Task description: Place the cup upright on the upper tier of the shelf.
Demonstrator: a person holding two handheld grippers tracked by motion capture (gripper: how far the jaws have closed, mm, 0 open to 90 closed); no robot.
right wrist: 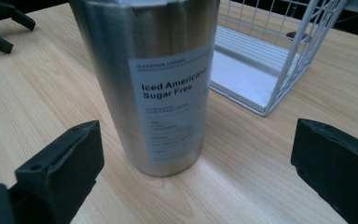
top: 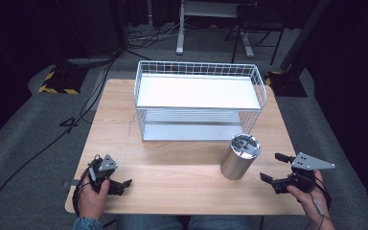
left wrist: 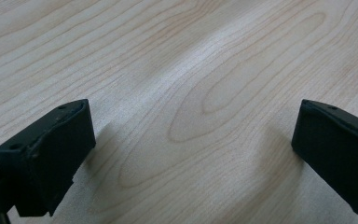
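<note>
— Tumbler (right wrist: 161, 84) first: where does it stand against the right gripper (right wrist: 196, 158)?

— Steel tumbler, upright on the wooden table (top: 172, 172), just ahead of the right gripper's jaws. Those jaws are spread wide with nothing between them; in the right gripper view the tumbler rises a little left of the gap's middle, apart from both jaws. Its white label reads "Iced Americano Sugar Free".

— And from above?

— In the high view the tumbler (top: 239, 156) sits right of the table's middle, near the front right corner of the wire shelf rack (top: 199, 100), not touching it. A dark lid part shows on its top. The right gripper (top: 271, 167) is to its right, near but clear of it, held in the person's right hand (top: 311, 199) at the table's near right edge.

— The left gripper?

— The left gripper (left wrist: 193, 140) has its jaws parted just as wide, empty, low over bare wood grain. In the high view the left gripper (top: 120, 184) is at the near left edge in the left hand (top: 93, 196), well apart from the tumbler.

— And the rack itself?

— White wire sides, two flat metal shelves, standing at the far middle of the table. Both shelves look bare. Beyond it lie grey floor, cables and dark stands.
</note>
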